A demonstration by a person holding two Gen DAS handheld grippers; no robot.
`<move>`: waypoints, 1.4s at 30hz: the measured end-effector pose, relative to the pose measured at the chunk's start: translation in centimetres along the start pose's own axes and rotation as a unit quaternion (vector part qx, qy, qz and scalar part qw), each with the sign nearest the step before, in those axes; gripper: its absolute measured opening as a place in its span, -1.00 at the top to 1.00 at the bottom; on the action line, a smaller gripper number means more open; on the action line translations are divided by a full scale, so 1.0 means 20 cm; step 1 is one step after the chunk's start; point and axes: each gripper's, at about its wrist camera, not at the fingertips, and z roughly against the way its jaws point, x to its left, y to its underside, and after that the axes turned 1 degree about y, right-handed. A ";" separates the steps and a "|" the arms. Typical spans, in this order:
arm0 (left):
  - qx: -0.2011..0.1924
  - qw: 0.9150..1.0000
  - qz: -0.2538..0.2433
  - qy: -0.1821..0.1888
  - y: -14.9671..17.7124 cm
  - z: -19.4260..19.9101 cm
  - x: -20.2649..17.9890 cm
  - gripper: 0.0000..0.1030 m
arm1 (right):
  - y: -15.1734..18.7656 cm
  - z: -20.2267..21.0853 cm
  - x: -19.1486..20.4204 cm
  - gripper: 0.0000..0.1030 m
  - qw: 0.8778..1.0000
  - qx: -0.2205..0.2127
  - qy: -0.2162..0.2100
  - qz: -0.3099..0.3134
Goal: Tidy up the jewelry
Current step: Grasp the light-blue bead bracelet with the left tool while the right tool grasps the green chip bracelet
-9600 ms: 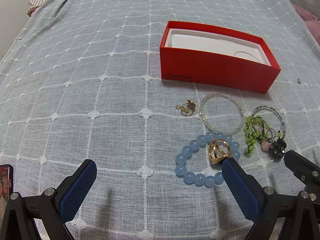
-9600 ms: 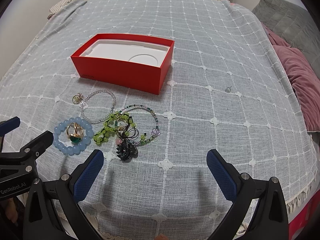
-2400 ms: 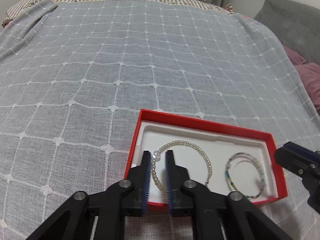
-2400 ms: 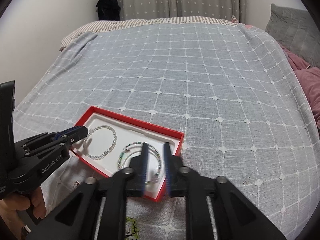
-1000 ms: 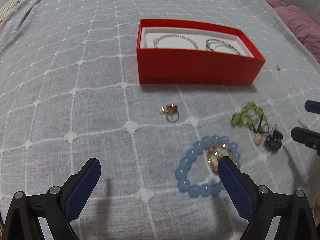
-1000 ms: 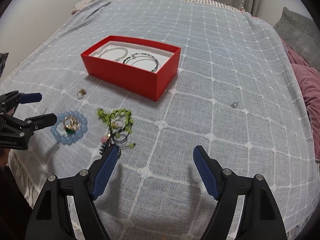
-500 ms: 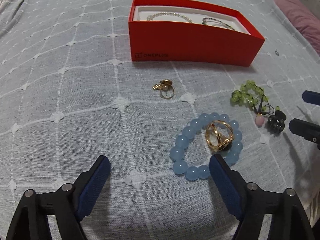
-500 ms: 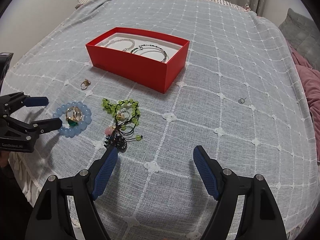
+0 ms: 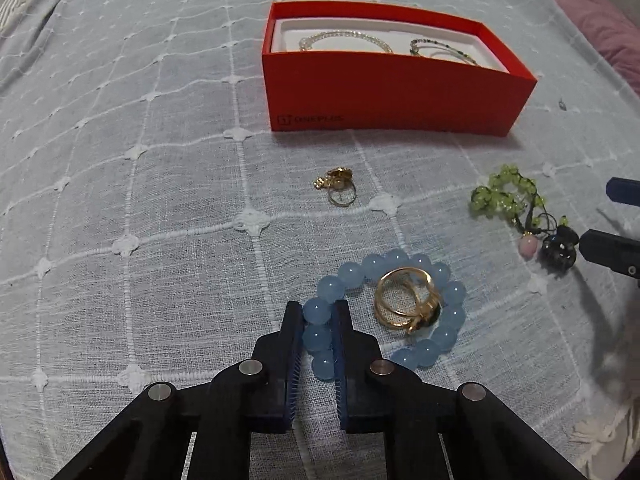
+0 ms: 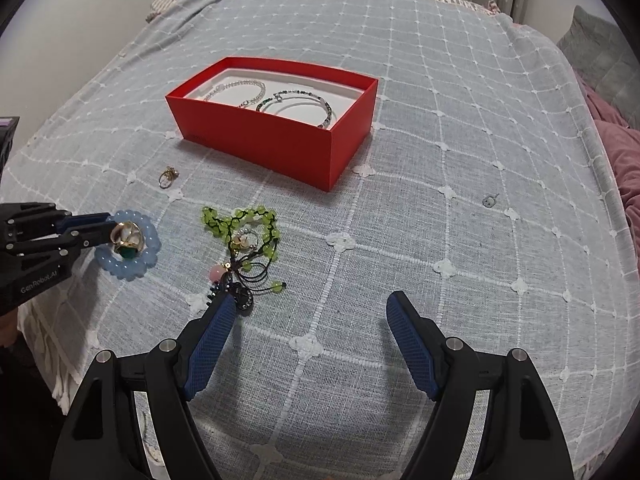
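Observation:
My left gripper (image 9: 316, 312) is shut on the near-left side of the blue bead bracelet (image 9: 436, 338), which lies on the bed cover with a gold ring (image 9: 406, 300) inside its loop. The same bracelet shows in the right wrist view (image 10: 132, 268) with the left gripper (image 10: 102, 228) on it. The red box (image 9: 396, 96) holds a clear bead bracelet (image 9: 344, 38) and a green-black bracelet (image 9: 444, 50). My right gripper (image 10: 308, 312) is open and empty, its left finger beside a black charm (image 10: 240, 296). A green bead bracelet (image 10: 240, 224) lies ahead of it.
A small gold ring (image 9: 340, 190) lies between the blue bracelet and the box. A tiny metal piece (image 10: 490, 200) lies on the cover right of the box. Pink pillows (image 10: 616, 152) sit at the right edge. The bed's near edge with fringe (image 9: 592, 436) is close.
My left gripper has moved in and closed on the blue bracelet's near-left beads; half a second ago it was wide open. My right gripper has come a little closer to the black charm.

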 end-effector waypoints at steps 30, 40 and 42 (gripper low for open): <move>-0.003 1.000 0.011 -0.005 -0.01 0.00 0.03 0.82 | -0.15 -0.20 0.07 0.63 1.000 0.007 -0.025 -0.009; -0.012 1.000 0.014 -0.002 -0.01 0.04 0.02 0.82 | -0.15 -0.17 0.14 0.90 0.999 -0.001 -0.017 0.027; -0.019 1.000 0.015 0.001 -0.02 0.06 0.02 0.82 | -0.15 -0.14 0.12 0.91 1.000 -0.007 -0.019 0.021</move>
